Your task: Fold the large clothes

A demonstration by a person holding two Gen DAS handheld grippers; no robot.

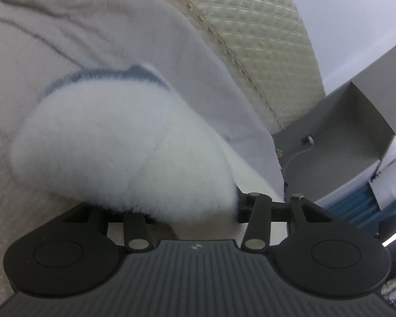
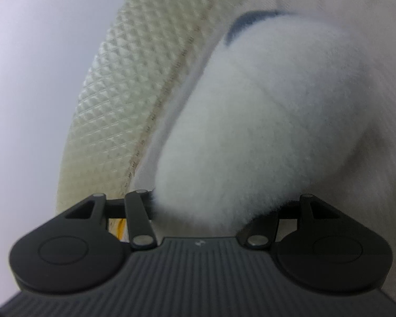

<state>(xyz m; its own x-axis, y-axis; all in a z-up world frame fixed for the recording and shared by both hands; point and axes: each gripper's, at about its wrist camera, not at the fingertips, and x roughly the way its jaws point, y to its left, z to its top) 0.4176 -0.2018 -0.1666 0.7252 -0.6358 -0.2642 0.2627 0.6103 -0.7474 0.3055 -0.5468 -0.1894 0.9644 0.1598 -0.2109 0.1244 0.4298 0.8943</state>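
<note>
Up close, the left gripper point(image 1: 198, 206) has a thick wad of the fluffy white garment point(image 1: 113, 142) bunched where its fingers would be, fingertips buried. Same story on the right gripper point(image 2: 213, 208): fleece point(image 2: 250, 121) swallowing the fingers, so the exact gap cannot be told. Beyond lies the bed sheet point(image 1: 21, 60), then the quilted mattress edge point(image 1: 272, 52) and the wall point(image 2: 34, 66).

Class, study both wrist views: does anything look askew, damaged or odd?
Nothing looks damaged or spilled. One oddity: thick white fleece bulges over each gripper's front, hiding the fingers, so the left gripper and right gripper grips cannot be checked.
</note>
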